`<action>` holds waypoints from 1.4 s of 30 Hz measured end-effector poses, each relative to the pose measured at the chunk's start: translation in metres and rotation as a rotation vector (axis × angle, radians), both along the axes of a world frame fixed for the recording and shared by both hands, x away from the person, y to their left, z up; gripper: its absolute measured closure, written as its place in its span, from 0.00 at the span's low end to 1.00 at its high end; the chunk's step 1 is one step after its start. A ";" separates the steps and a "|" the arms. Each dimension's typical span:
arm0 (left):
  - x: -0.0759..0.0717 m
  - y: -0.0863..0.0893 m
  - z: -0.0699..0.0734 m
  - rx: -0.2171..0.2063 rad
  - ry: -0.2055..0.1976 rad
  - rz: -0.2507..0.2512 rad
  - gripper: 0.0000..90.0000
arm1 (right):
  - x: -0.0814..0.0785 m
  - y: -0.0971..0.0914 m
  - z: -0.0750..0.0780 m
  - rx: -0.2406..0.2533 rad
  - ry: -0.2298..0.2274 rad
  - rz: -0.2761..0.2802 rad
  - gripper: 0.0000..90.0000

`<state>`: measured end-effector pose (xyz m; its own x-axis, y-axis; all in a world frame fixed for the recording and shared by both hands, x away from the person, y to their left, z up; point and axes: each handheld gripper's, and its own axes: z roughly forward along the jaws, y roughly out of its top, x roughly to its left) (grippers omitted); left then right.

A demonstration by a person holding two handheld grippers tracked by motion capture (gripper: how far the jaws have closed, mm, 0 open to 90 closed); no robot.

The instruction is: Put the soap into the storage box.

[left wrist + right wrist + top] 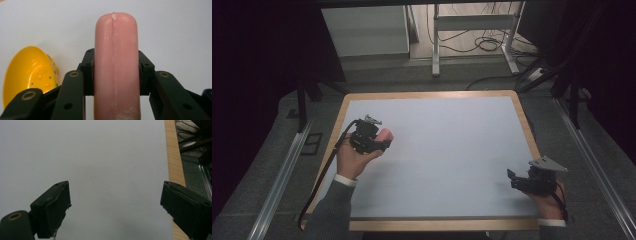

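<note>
left gripper (116, 72): your fingers clamp the pink sausage (116, 62) mid-length; keep it level.
right gripper (115, 207): fingers wide apart, empty, near right of the desk (437, 150).
yellow bowl (27, 72): just beside the sausage; steer clear.

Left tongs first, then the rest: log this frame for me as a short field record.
left tongs: shut on a pink sausage-shaped piece, gripped at both sides
beside them: yellow perforated bowl-like object, identity unclear
right tongs: open, nothing between the jaws, over the table's near right corner
table: pale top, wooden edge
hands: one on each tool, sleeves at the near edge
</note>
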<state>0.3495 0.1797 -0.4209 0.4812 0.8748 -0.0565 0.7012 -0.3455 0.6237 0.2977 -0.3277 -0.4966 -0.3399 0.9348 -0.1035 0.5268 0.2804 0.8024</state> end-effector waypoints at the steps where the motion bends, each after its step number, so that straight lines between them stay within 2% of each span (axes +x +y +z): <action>1: 0.000 0.001 0.000 0.000 0.001 0.002 0.67 | 0.000 0.000 0.000 0.000 0.000 0.000 0.10; 17: 0.001 0.025 0.006 -0.007 -0.002 0.054 0.67 | 0.000 0.001 0.000 -0.001 0.000 0.002 0.10; 27: 0.003 0.039 0.002 -0.007 0.009 0.083 0.67 | -0.001 0.000 0.001 -0.002 -0.004 -0.001 0.10; 42: 0.016 0.054 -0.006 0.006 0.040 0.128 0.67 | 0.000 -0.001 0.000 -0.005 -0.002 -0.002 0.10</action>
